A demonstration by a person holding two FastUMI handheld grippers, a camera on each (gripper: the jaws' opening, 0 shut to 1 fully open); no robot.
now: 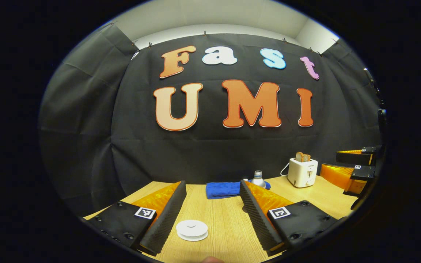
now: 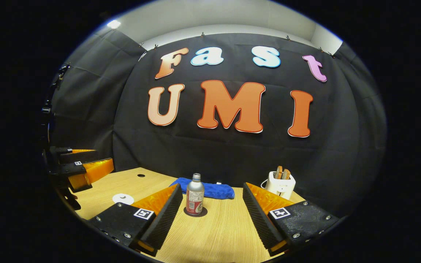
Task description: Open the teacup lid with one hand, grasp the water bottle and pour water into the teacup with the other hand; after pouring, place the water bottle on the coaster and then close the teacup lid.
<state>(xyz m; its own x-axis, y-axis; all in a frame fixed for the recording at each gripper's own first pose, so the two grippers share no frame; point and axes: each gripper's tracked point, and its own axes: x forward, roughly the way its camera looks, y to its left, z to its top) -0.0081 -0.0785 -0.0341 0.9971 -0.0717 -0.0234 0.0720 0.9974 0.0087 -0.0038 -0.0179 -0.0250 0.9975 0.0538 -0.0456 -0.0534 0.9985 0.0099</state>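
The white teacup [image 1: 192,230], lid on, sits low on the wooden table [image 1: 225,226] between my left gripper's open fingers, close to the left one. My left gripper [image 1: 212,185] holds nothing. The silver water bottle [image 2: 195,198] with a red label stands upright on a dark round coaster [image 2: 202,213], ahead of my right gripper [image 2: 212,186], near its left finger. That gripper is open and clear of the bottle. In the left gripper view the bottle top [image 1: 258,178] peeks over the right finger. The teacup [image 2: 123,198] also lies far left in the right gripper view.
A folded blue cloth [image 1: 223,190] lies at the table's back edge behind the bottle. A white toaster [image 2: 281,184] with bread slices stands at the back right. The other gripper [image 1: 349,165] hovers at the right, and my left gripper [image 2: 101,159] shows at the far left.
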